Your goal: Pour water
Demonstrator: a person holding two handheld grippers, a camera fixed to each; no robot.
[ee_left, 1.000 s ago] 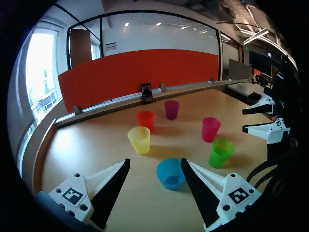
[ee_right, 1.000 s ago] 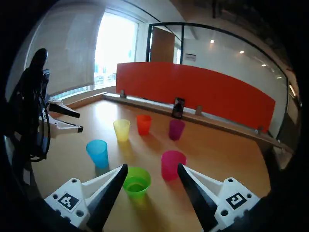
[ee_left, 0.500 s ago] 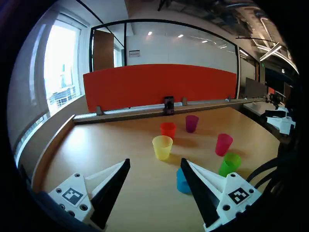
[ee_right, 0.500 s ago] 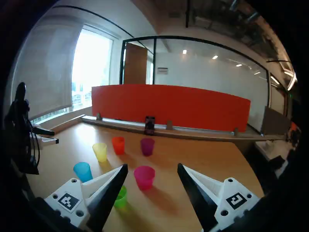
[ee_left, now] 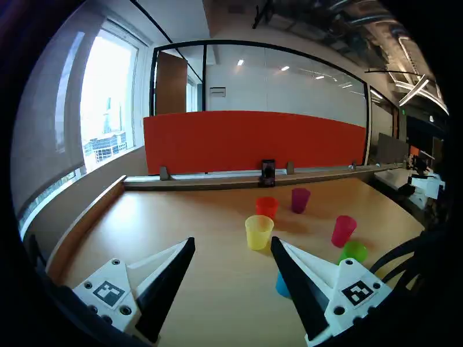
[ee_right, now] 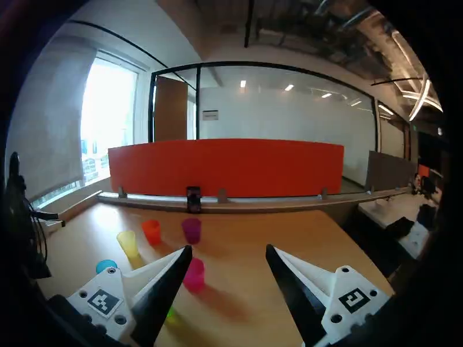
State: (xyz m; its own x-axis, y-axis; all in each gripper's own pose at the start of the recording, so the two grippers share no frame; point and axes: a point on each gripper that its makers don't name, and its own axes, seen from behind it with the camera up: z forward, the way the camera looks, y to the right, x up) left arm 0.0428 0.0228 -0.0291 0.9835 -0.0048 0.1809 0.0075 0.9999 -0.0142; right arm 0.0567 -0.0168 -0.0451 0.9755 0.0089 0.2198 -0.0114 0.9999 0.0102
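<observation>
The wooden table (ee_left: 173, 225) spreads below both grippers, with an orange partition (ee_left: 254, 141) standing along its far edge. The left gripper (ee_left: 231, 240) hangs over the near edge, its 2 fingers spread wide with nothing between them. The right gripper (ee_right: 228, 248) is just as wide open and empty.

6 plastic cups stand upright and apart from one another around mid-table. In the left gripper view the yellow cup (ee_left: 258, 232) sits just beyond the fingertips. The red cup (ee_left: 267, 207) and purple cup (ee_left: 300, 200) are closer to the far edge, and the pink cup (ee_left: 343, 230) and green cup (ee_left: 353, 252) are off toward the right edge. The blue cup (ee_left: 282, 285) is nearest, half hidden behind the right-hand finger.

A small dark phone (ee_left: 267, 172) stands propped at the far edge
</observation>
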